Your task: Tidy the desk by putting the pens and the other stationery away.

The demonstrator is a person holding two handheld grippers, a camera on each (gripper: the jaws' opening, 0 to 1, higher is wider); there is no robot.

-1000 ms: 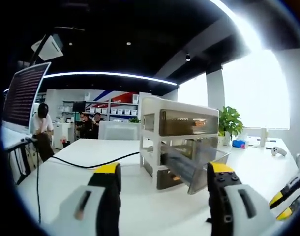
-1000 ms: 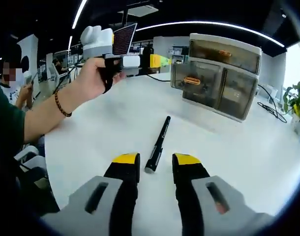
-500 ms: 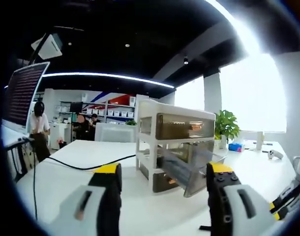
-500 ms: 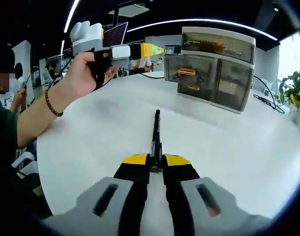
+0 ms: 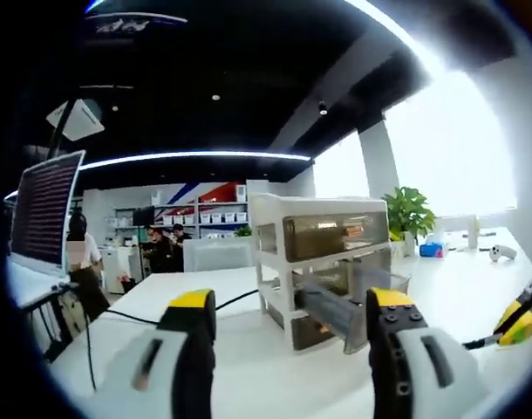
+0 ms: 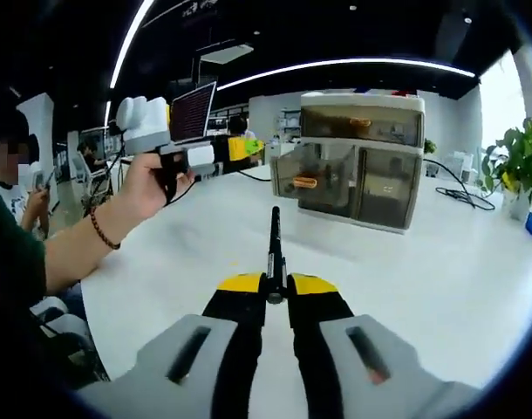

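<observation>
White bench (image 6: 440, 262) across an open office, dark ceiling overhead with a long strip light, bright windows and a potted plant (image 5: 408, 214) on the far side. Near mid-bench, a small drawer organiser (image 6: 358, 161) with smoky translucent drawers; orange bits visible inside, too small to name. In the left gripper view, same organiser (image 5: 323, 253) seen from another side, one middle drawer (image 5: 340, 305) pulled out and tilted down toward the camera. Black cable (image 5: 126, 316) trailing over the bench surface to the left, monitor (image 5: 41, 209) at the bench edge, people seated far back by shelves.

Left gripper (image 5: 288, 367): fingers spread wide, nothing between them, held above the bench and aimed at the organiser. Same tool seen in the right gripper view, raised in the person's hand (image 6: 148, 188), beaded bracelet on the wrist.

Right gripper (image 6: 275, 301): fingers pinched narrow on the near end of a black pen (image 6: 273, 249). Pen pointing straight forward from the yellow tips toward the organiser, lifted clear of the bench, far tip well short of the drawers. Right gripper's yellow tip (image 5: 519, 319) at the right edge of the left gripper view.
</observation>
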